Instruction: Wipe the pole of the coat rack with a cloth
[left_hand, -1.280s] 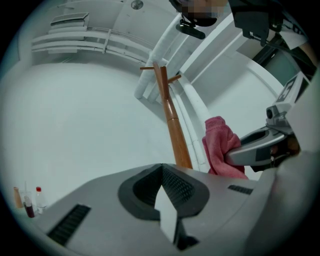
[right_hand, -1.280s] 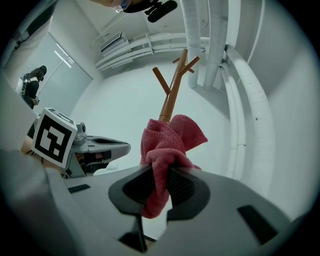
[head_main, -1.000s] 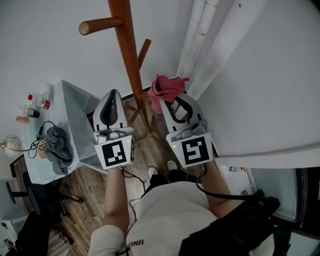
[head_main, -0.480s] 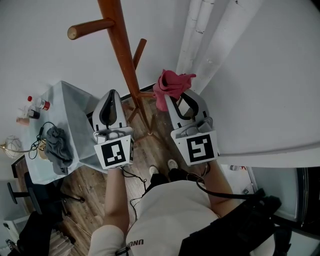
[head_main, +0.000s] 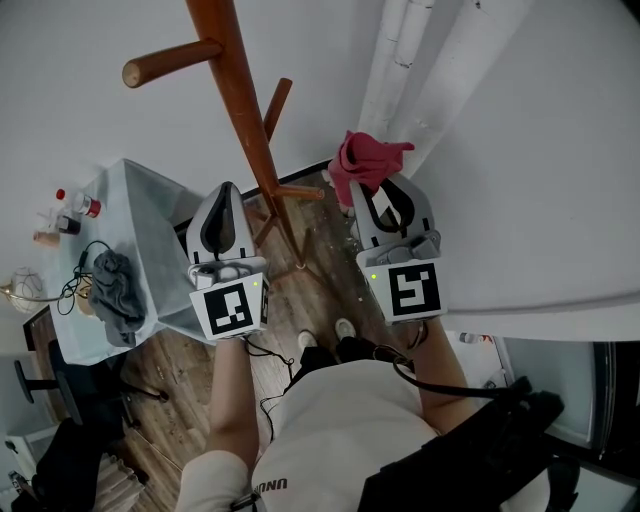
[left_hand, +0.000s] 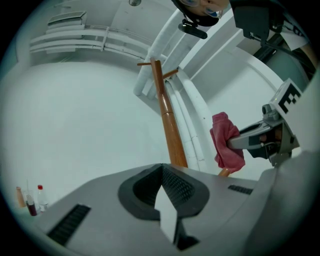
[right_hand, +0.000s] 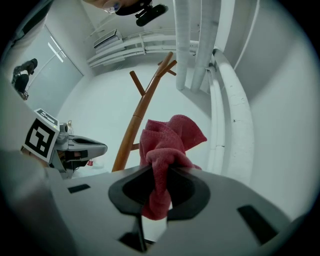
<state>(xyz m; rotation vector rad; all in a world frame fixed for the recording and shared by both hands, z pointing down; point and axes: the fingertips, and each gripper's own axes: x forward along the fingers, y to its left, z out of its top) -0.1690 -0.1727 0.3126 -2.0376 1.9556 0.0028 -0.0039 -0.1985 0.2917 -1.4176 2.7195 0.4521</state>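
Shifted away from brown wooden coat-rack pole (head_main: 243, 120): right tool (head_main: 372, 192), clamped on crumpled red cloth (head_main: 368, 160); left tool (head_main: 228, 185) closed, empty. Risk: cloth dragged out by friction.

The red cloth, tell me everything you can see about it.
The red cloth looks like terry fabric, pinkish red, bunched into a crumpled wad. The right gripper is shut on its middle, so folds bulge past the jaws and a tail hangs below. It is held in the air to the right of the coat rack pole, not touching it.
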